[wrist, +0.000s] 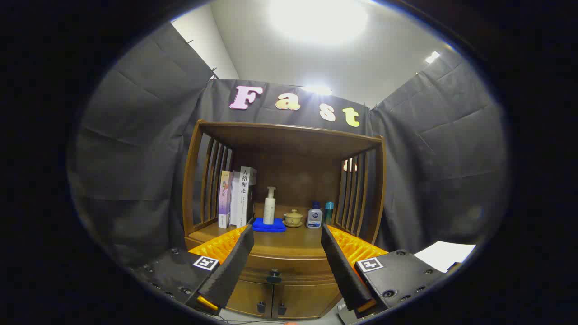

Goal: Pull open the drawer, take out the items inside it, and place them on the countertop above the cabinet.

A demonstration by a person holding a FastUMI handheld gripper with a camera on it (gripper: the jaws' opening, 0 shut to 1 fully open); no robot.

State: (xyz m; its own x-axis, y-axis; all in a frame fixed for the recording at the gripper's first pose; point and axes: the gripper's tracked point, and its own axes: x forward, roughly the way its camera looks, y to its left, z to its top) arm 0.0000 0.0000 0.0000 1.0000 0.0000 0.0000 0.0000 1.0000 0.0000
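A brown wooden cabinet (pixel 284 180) stands ahead against the booth wall. Its drawer (pixel 289 273) is closed, with a dark knob (pixel 273 276) on its front, just ahead of and between the fingers. Above the drawer lies the countertop (pixel 293 241), roofed by a slatted shelf frame. My gripper (pixel 287 237) is open, its fingers spread wide on either side of the drawer front, touching nothing. The drawer's contents are hidden.
On the countertop stand books (pixel 235 198) at the left, a white pump bottle (pixel 269 206) on a blue cloth (pixel 269 225), a small lidded cup (pixel 293 218), a squat bottle (pixel 314 217) and a teal container (pixel 329 212). Two small doors (pixel 271 304) sit below the drawer.
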